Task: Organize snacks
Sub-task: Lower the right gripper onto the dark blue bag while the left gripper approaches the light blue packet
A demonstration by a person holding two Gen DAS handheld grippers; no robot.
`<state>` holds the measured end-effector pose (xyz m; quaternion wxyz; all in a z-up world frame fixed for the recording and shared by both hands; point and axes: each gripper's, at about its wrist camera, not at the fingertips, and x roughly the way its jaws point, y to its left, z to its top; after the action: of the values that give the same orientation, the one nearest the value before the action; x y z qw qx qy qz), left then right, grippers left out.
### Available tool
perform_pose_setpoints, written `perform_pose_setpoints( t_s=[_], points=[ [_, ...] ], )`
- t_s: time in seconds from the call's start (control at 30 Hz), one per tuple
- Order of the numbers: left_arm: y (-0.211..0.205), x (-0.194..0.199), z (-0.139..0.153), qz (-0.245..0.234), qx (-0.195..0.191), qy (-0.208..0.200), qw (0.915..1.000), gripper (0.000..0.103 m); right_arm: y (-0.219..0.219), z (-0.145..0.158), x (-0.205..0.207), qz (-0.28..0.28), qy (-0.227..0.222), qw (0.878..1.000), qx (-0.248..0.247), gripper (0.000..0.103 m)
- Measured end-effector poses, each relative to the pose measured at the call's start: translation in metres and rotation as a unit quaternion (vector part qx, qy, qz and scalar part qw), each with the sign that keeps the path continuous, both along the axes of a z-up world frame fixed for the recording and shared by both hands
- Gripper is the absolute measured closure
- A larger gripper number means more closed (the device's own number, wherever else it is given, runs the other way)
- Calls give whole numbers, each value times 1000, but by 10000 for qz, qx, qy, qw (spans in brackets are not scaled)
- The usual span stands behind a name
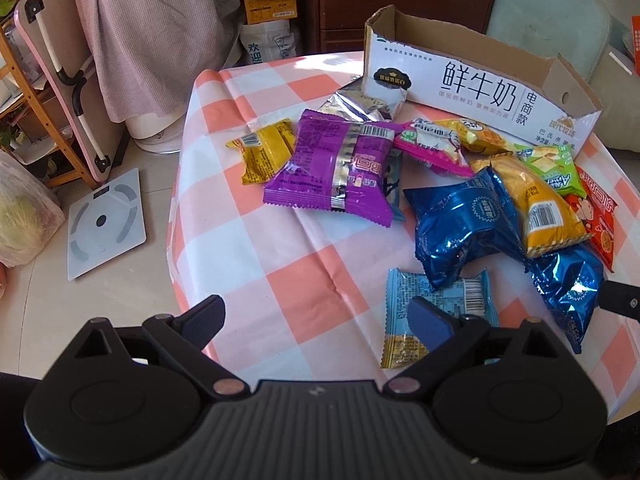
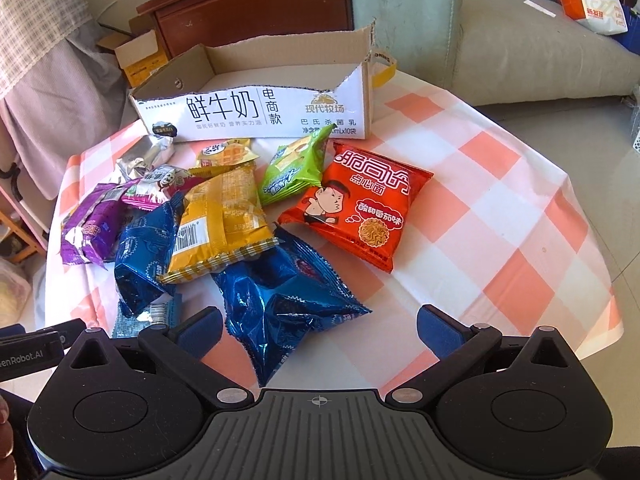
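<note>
Room: we see a pale floor with a bathroom scale [image 1: 106, 224], a dark wooden cabinet [image 2: 256, 4] and a grey-green sofa [image 2: 520, 48].
Tabletop: our tabletop [image 1: 256, 248] wears a pink-and-white checked cloth.
Box: our cut-down milk carton [image 2: 256, 110], at 12 o'clock, looks empty inside.
Snacks: our packets lie heaped in front of the carton, among them a purple packet [image 1: 340, 172], a red noodle packet [image 2: 360, 204] and a blue foil packet [image 2: 280, 308].
Left tool [image 1: 316, 320]: wide apart, holding nothing.
Right tool [image 2: 318, 330]: wide apart, the blue foil packet between its fingers, ungripped.

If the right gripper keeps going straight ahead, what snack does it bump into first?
Most likely the crinkly blue packet. It lies right between the open fingers of the right gripper, closest to it. Behind it sit the yellow packet and the red noodle packet, though depth is hard to judge here.
</note>
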<state>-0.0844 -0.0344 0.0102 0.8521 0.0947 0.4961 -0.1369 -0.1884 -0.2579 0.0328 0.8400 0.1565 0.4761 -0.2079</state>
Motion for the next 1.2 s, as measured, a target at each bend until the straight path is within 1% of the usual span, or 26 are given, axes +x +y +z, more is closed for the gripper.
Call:
perform_pose_setpoints(
  t_s=[0.1, 0.3, 0.37, 0.5, 0.57, 0.63, 0.7, 0.77, 0.87, 0.93, 1.0, 1.03, 1.1, 1.2],
  points=[
    [-6, -4, -1, -138, -48, 8, 9999, 6, -4, 0, -3, -28, -56, 10000, 47, 0],
    [-27, -11, -9, -483, -133, 72, 9987, 6, -2, 0, 1, 193, -200, 9995, 122, 2],
    [-36, -14, -14, -604, -168, 141, 9979, 6, -2, 1, 5, 205, -248, 9994, 100, 3],
    [-50, -18, -22, -767, -240, 155, 9966, 6, -5, -2, 11, 181, -366, 9986, 335, 6],
    [-55, -18, -26, -807, -231, 141, 9964, 6, -5, -5, 14, 188, -359, 9986, 326, 8],
    [-57, -18, -30, -797, -178, 128, 9966, 6, -3, -9, 18, 209, -298, 9991, 211, 10],
    [-54, -17, -35, -738, -111, 149, 9971, 6, -1, -13, 20, 250, -242, 9991, 245, 12],
    [-48, -15, -36, -657, -153, 173, 9976, 6, 0, -18, 20, 325, -169, 9986, 374, 16],
    [-38, -13, -36, -565, -134, 180, 9981, 7, 5, -23, 20, 502, -112, 9969, 600, 17],
    [-30, -13, -35, -508, -49, 165, 9986, 10, 8, -23, 18, 661, -132, 9938, 882, 17],
    [-22, -12, -33, -450, -69, 177, 9988, 10, 12, -24, 16, 802, -134, 9909, 1074, 18],
    [-19, -11, -32, -433, -106, 184, 9988, 10, 14, -22, 14, 859, -144, 9902, 1091, 18],
    [-14, -11, -30, -409, -180, 153, 9989, 10, 17, -17, 8, 885, -215, 9916, 923, 16],
    [-12, -10, -27, -432, -274, 78, 9987, 10, 15, -12, 4, 761, -288, 9941, 715, 15]
  ],
)
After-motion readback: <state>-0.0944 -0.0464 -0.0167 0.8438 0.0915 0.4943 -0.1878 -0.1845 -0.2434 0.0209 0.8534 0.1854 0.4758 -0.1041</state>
